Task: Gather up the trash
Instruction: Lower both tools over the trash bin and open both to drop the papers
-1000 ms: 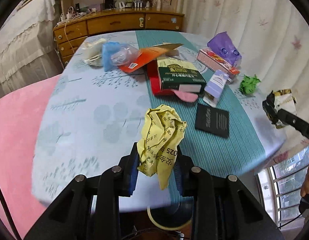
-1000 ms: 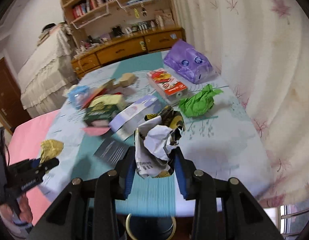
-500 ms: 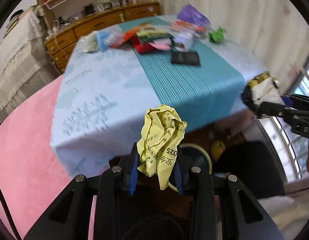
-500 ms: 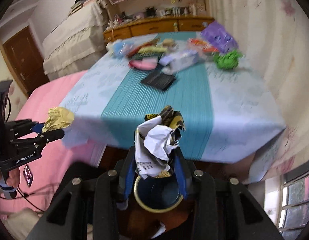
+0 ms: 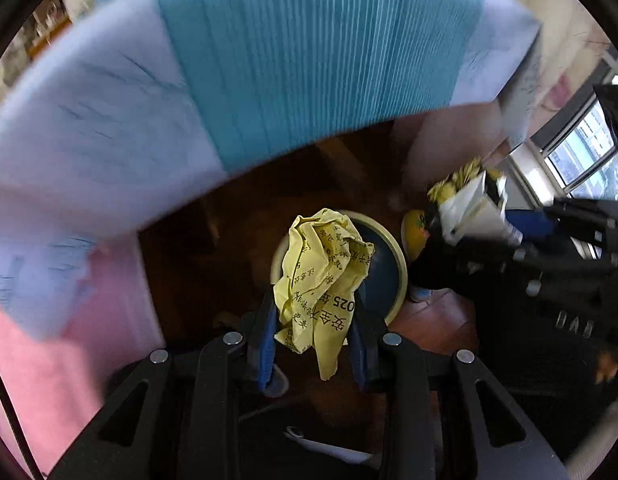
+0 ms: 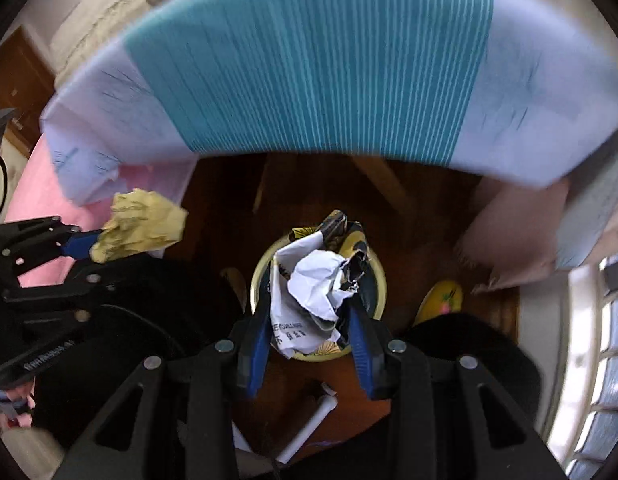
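Left gripper [image 5: 313,338] grasps yellow paper [image 5: 323,268], right gripper [image 6: 309,340] grasps a wrapper [image 6: 315,296]; released off-centre, either could miss the bin [image 5: 395,256]

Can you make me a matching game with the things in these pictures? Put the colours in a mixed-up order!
Things:
1. crumpled paper in the left gripper
2. crumpled wrapper in the right gripper
3. bin on the floor
4. tablecloth stripe

Colours:
A. teal
B. white and black
C. cream rim, dark inside
D. yellow

Pairs: 1-D, 2-B, 3-C, 4-A
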Action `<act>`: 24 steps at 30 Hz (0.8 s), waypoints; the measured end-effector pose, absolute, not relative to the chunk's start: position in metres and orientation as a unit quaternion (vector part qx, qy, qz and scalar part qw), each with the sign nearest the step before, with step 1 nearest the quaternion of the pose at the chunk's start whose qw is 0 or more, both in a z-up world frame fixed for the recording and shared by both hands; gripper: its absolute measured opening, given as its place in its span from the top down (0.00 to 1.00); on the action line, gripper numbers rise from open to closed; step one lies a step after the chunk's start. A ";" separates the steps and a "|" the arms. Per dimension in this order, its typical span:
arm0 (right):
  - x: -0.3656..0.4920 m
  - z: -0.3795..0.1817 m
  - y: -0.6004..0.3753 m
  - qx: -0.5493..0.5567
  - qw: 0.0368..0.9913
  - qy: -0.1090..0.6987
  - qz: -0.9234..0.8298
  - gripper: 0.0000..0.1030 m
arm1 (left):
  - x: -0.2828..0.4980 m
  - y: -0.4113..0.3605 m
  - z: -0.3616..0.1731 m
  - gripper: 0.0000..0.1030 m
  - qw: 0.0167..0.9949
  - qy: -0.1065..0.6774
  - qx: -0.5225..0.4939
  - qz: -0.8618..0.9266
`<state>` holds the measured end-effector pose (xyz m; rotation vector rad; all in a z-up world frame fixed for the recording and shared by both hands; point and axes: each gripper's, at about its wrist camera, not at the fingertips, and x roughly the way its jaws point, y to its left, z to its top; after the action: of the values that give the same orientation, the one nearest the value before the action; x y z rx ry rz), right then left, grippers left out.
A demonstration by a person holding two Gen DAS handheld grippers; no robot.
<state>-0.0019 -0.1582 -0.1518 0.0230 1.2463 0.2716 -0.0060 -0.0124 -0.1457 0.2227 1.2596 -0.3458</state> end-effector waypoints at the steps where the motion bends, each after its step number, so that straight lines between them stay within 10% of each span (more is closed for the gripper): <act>1: 0.002 -0.165 -0.160 0.021 0.795 0.594 0.124 0.65 | -0.003 -0.015 -0.156 0.72 0.784 0.592 0.099 -0.158; 18: 0.048 -0.318 -0.193 0.207 0.701 0.679 0.063 0.58 | 0.035 -0.038 -0.278 0.69 0.730 0.670 0.052 -0.123; 24: 0.052 -0.326 -0.191 0.206 0.700 0.680 0.065 0.41 | 0.043 -0.034 -0.289 0.35 0.731 0.672 0.039 -0.114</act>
<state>0.0524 -0.1912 -0.3259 0.4598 1.5153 0.1446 0.0430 -0.0338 -0.2886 0.0858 1.4782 -0.2513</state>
